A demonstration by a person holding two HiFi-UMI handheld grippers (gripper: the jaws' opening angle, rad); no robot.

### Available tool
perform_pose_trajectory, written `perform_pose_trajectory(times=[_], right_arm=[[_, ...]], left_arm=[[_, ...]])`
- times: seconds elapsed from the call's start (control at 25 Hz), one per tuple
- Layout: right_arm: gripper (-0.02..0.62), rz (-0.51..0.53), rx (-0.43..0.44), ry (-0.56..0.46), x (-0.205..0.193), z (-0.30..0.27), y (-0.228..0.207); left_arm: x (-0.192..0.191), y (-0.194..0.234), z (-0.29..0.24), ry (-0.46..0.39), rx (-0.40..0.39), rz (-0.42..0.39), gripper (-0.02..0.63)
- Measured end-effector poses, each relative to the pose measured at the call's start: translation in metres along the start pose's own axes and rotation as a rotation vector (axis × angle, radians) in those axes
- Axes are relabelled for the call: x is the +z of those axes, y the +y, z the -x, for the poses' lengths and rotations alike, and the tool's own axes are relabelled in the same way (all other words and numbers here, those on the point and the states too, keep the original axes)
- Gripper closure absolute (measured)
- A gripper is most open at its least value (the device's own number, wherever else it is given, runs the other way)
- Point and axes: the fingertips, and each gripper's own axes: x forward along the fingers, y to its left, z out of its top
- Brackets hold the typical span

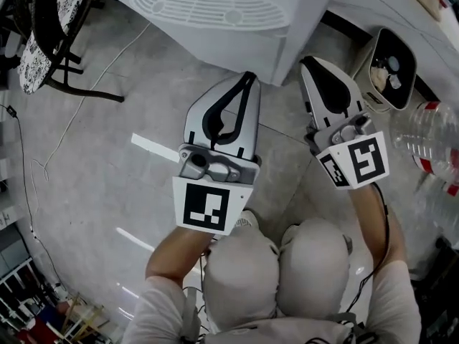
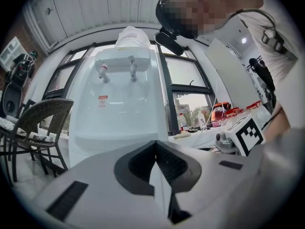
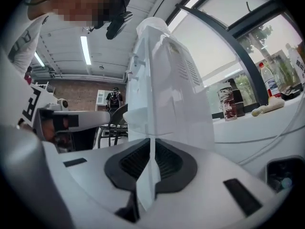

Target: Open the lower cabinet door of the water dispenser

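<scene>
Bent knees (image 1: 280, 264) fill the bottom of the head view, so the person is crouched low. Right in front stands the white water dispenser (image 1: 215, 41), with its drip tray (image 1: 208, 6) showing from above. The lower cabinet door should be on the front face under that tray, I think, but the face is too slanted here to make it out. Both tools point about level at the dispenser. The left tool (image 1: 246, 81) has its jaws closed and holds nothing. It looks straight at the front, below the taps (image 2: 102, 71). The right tool (image 1: 310, 64) is closed and empty too. It sits by the dispenser's right corner and sees more of the side. So the left tool seems better placed for the door. Farther right are a small bin (image 1: 391, 67) and a big clear bottle (image 1: 430, 138).
</scene>
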Motion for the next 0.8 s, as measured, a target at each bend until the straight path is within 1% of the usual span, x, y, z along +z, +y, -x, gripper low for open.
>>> perform_pose_trajectory(times=[0.16,0.2,0.24,0.28,0.4,0.48,0.8], right_arm=[[0.572,-0.012,-0.039,-0.018,-0.009,-0.007,-0.012],[0.553,-0.018,-0.038,-0.023,-0.010,-0.007,-0.014],[0.511,-0.019,-0.030,-0.024,-0.011,-0.007,-0.014],[0.486,-0.016,-0.019,-0.023,-0.012,-0.008,-0.012],[0.442,0.016,0.012,-0.003,-0.021,-0.012,-0.006],[0.425,0.018,0.016,0.008,-0.027,-0.017,-0.006],[0.380,0.003,-0.013,-0.011,-0.037,-0.032,-0.015]], left_arm=[[-0.019,-0.006,-0.006,0.013,-0.011,0.032,0.600],[-0.019,-0.008,-0.006,0.009,-0.015,0.034,0.601],[-0.019,-0.009,-0.007,0.005,-0.022,0.030,0.601],[-0.019,-0.011,-0.008,0.002,-0.030,0.025,0.601],[-0.021,-0.013,-0.010,-0.004,-0.047,0.021,0.601],[-0.025,-0.013,-0.010,-0.003,-0.051,0.030,0.601],[-0.033,-0.013,-0.006,-0.007,-0.058,0.036,0.601]])
